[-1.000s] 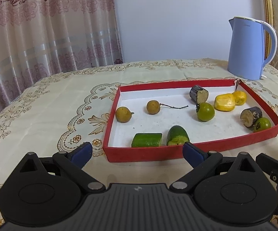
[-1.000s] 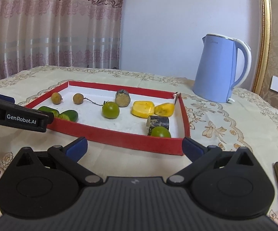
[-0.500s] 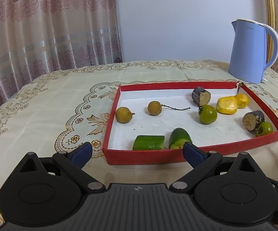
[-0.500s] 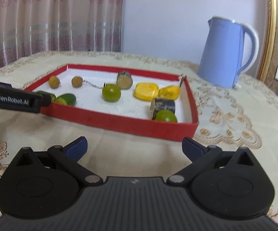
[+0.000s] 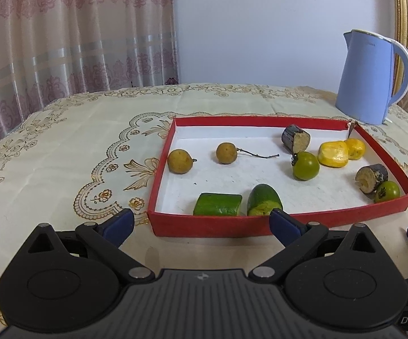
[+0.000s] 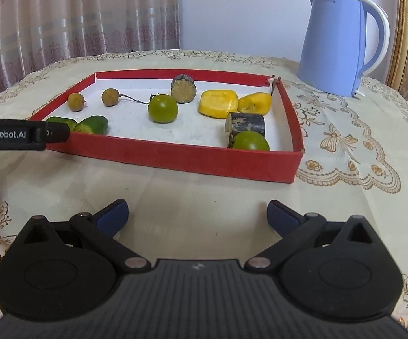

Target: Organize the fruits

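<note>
Only right view shows left gripper | both jaws wide, empty | red tray ahead

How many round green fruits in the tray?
2. One green fruit sits mid-tray, in front of the far dark cut piece. The other green fruit is in the near right corner, against the second dark piece. None appear hidden.

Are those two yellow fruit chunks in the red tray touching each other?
Touching. In the right wrist view, the larger yellow chunk and the smaller yellow chunk meet with no white tray floor between them; the left wrist view agrees.
</note>
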A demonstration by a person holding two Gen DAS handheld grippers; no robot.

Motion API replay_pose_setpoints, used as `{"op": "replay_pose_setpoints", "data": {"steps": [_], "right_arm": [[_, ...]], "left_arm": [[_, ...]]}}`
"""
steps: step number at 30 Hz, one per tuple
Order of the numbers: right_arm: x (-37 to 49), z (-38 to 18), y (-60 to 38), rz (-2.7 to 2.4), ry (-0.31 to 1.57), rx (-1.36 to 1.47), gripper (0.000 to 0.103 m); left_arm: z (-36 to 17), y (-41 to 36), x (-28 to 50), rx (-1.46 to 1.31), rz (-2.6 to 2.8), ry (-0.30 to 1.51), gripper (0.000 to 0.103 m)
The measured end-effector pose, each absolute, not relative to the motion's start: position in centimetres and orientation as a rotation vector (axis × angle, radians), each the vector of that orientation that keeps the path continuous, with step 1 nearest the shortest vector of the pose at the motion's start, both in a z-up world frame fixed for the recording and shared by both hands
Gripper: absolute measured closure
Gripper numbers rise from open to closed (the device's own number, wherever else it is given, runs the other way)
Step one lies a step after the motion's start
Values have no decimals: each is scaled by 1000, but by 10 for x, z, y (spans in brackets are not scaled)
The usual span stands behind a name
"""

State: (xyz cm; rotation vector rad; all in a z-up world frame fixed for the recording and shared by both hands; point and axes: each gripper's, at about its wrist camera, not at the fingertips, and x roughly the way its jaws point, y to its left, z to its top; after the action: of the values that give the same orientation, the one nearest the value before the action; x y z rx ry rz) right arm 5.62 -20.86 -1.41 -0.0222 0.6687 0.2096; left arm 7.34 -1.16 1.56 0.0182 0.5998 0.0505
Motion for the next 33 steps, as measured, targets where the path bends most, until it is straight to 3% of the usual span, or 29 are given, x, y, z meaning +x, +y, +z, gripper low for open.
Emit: {"op": "replay_pose_setpoints", "data": {"steps": [33], "right_arm": [[56,-14,-208,210,668,-21,0]], "left_arm": [[15,-24,68,56,65,617,0]]}}
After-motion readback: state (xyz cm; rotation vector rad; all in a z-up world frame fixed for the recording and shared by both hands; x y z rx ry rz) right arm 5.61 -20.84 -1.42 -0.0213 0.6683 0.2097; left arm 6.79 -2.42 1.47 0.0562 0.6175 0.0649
